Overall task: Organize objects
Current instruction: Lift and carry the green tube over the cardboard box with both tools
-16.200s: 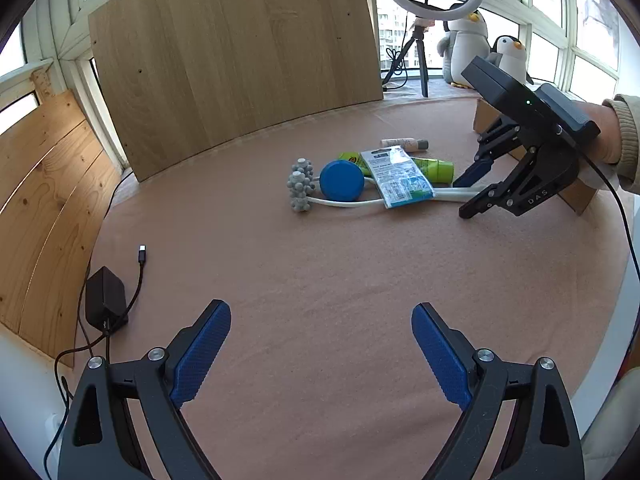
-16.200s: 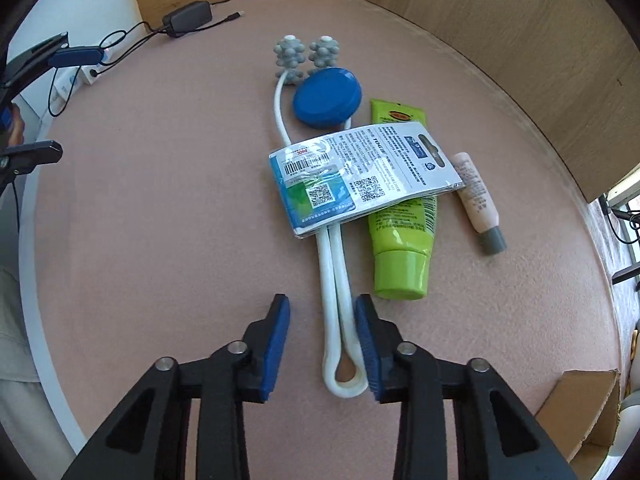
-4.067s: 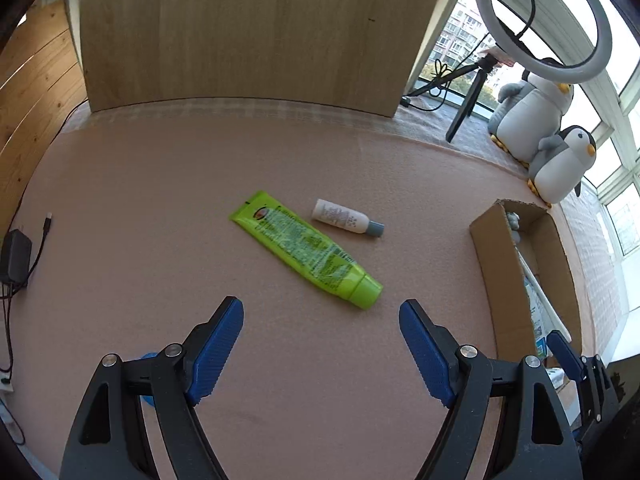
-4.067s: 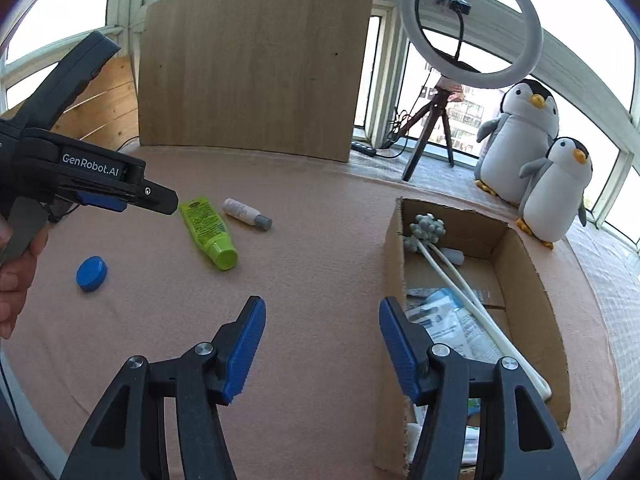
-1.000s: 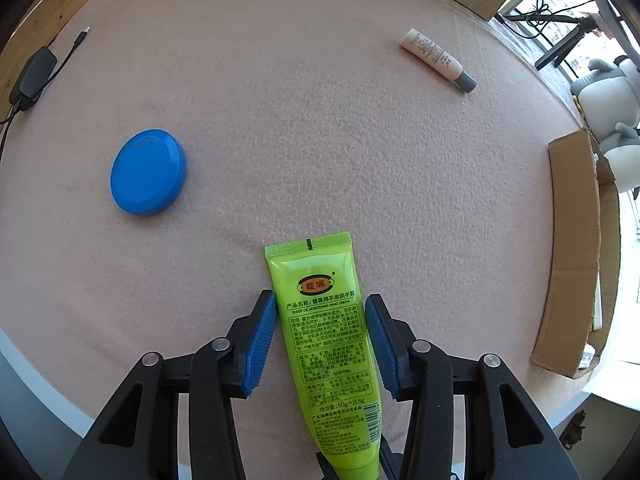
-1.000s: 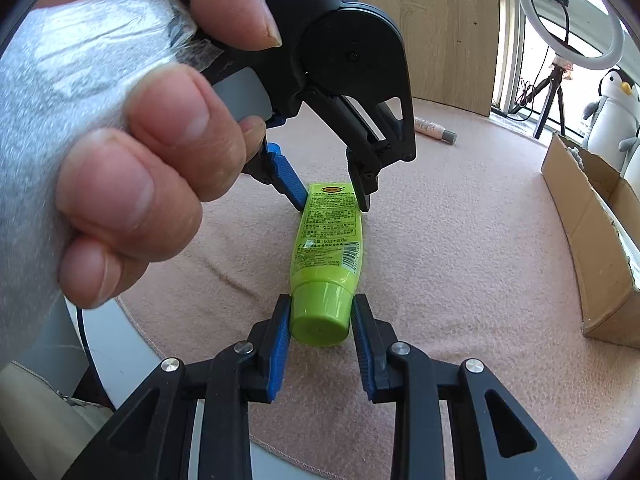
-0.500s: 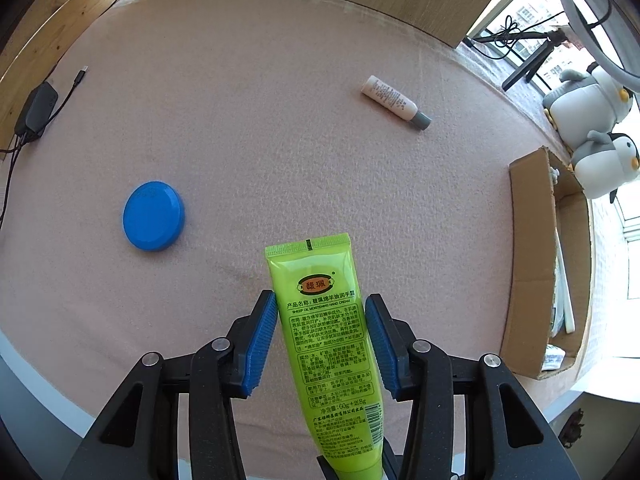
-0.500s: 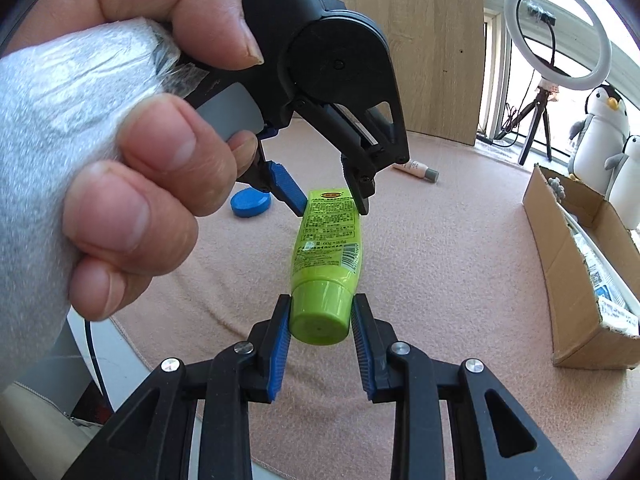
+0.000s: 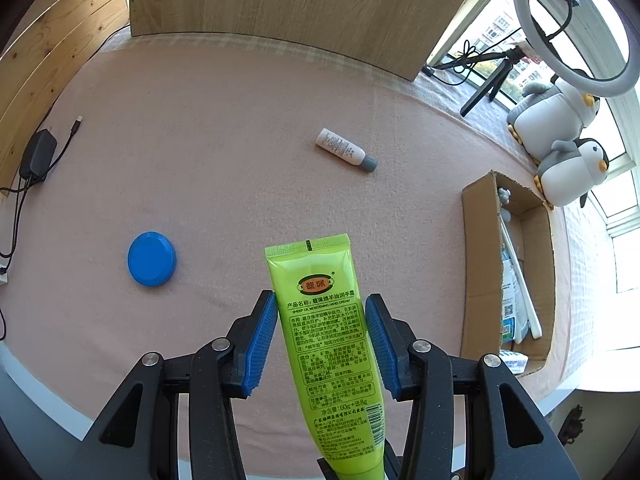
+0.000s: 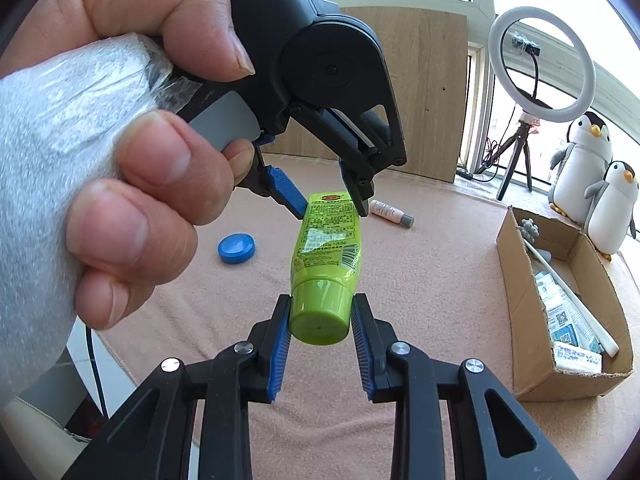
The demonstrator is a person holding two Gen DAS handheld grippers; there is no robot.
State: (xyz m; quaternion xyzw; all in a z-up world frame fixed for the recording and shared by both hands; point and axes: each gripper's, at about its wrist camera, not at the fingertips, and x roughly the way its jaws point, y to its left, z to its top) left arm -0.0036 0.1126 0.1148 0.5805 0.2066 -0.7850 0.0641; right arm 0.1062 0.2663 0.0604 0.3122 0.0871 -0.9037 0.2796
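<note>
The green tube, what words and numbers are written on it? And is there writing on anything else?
Green tube, English line: "SHEEP OIL MOISTURING HAND CREAM"
Green tube, near the barcode: "60g+送8g"
Green tube, orange badge: two Chinese characters, too blurred to read surely.
Green tube, small Chinese paragraphs: too small to read.
Small white tube: print too small.
Packets in the cardboard box: QR codes only, text too small.

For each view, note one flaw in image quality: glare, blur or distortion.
Left wrist view: fisheye bends the wooden board and the window is blown out white. Right wrist view: the hand looms huge and slightly soft, and glare streaks the green tube.
</note>
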